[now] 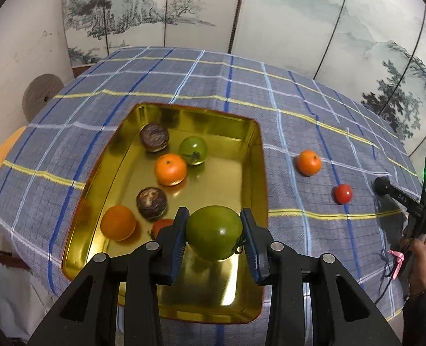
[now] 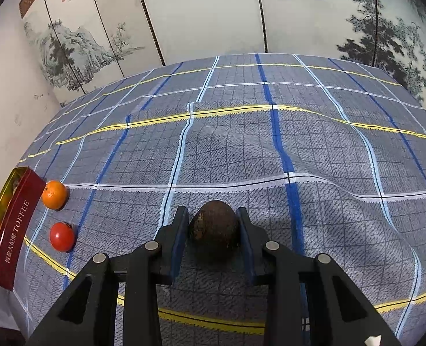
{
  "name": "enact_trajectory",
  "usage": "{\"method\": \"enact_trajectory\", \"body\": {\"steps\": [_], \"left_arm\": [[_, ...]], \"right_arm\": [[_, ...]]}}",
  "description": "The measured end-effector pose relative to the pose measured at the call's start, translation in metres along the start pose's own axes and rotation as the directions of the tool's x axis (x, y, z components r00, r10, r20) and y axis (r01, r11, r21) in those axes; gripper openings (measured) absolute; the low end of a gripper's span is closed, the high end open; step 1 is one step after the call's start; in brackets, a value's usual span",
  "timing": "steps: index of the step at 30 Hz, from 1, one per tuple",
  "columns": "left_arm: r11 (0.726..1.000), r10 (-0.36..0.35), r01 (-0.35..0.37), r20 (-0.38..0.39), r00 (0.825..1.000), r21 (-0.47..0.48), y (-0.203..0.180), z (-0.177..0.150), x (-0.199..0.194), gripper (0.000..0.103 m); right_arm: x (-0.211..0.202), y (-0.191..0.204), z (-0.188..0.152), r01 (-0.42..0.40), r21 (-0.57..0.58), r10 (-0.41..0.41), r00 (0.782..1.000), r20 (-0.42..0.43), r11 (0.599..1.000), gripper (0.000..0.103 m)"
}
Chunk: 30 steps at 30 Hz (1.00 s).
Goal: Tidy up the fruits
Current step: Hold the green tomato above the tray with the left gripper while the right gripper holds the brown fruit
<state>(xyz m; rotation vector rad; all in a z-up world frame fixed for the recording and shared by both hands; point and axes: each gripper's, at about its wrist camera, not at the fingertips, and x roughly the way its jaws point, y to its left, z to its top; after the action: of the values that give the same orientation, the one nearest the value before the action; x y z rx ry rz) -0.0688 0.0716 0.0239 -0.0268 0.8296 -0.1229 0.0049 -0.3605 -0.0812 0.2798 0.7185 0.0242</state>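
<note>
1. The gold tray (image 1: 259, 155) on the checked cloth (image 1: 155, 86) already holds six fruits that show: two dark purple ones (image 1: 154, 137), a small green one (image 1: 193, 150), a mandarin (image 1: 171, 169), an orange (image 1: 118, 222) and a red one, half hidden behind the claw.
2. The left claw (image 1: 214, 232) is clamped on a large green fruit (image 1: 214, 236) and holds it over the near part of the tray, so that fruit looks close to being delivered.
3. The right claw (image 2: 213, 230) is closed on a brown fruit (image 2: 215, 225) low over the surface, well apart from the tray.
4. A loose mandarin (image 2: 54, 195) and a red tomato (image 2: 62, 236) lie on the cloth just beside the tray's side wall.
5. My judgement: well past halfway; two fruits in hand, two left to collect.
</note>
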Motion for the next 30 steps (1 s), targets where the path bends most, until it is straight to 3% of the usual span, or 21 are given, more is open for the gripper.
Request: {"method": "enact_trajectory", "body": {"steps": [30], "left_arm": [[1.000, 0.003, -0.004, -0.020, 1.000, -0.020, 0.010, -0.008, 0.014, 0.037]], "right_arm": [[0.000, -0.002, 0.001, -0.008, 0.008, 0.008, 1.000, 0.000, 1.000, 0.030]]}}
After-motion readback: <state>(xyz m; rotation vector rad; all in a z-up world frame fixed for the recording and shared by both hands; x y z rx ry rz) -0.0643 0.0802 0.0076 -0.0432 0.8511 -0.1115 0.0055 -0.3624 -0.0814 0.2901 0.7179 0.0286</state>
